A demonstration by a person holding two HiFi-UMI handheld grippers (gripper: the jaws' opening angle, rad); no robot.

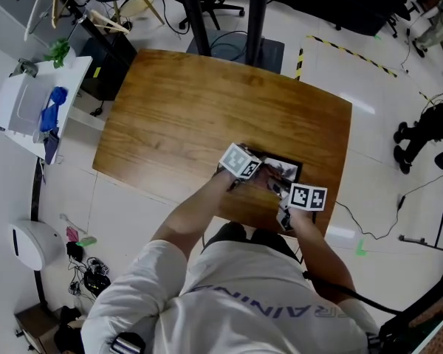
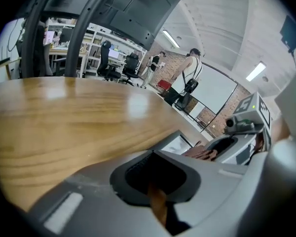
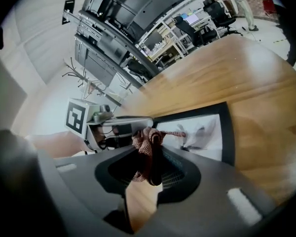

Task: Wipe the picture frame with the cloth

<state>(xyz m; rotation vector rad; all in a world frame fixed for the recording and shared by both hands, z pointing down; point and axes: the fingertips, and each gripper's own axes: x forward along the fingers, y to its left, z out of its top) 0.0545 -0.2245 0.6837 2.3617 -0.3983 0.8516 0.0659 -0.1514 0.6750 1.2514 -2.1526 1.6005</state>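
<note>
The black picture frame [image 1: 289,169] lies flat near the wooden table's front right edge, with a white picture [image 3: 202,137] inside its black border [image 3: 228,132]. My right gripper [image 3: 148,168] is shut on a pinkish-brown cloth [image 3: 144,144], which hangs bunched over the frame's near left part. My left gripper [image 2: 158,194] has its jaws shut, with only a sliver of table showing between them. It rests at the frame's left edge [image 3: 111,125], and the frame's corner [image 2: 175,142] shows just beyond it. In the head view both grippers [image 1: 244,167] [image 1: 295,198] cover much of the frame.
The wooden table [image 1: 207,116] stretches away to the left and far side. A white cart [image 1: 29,105] holding a blue item stands left of the table. Black poles [image 1: 196,13] and office chairs stand behind. People are walking far off in the left gripper view.
</note>
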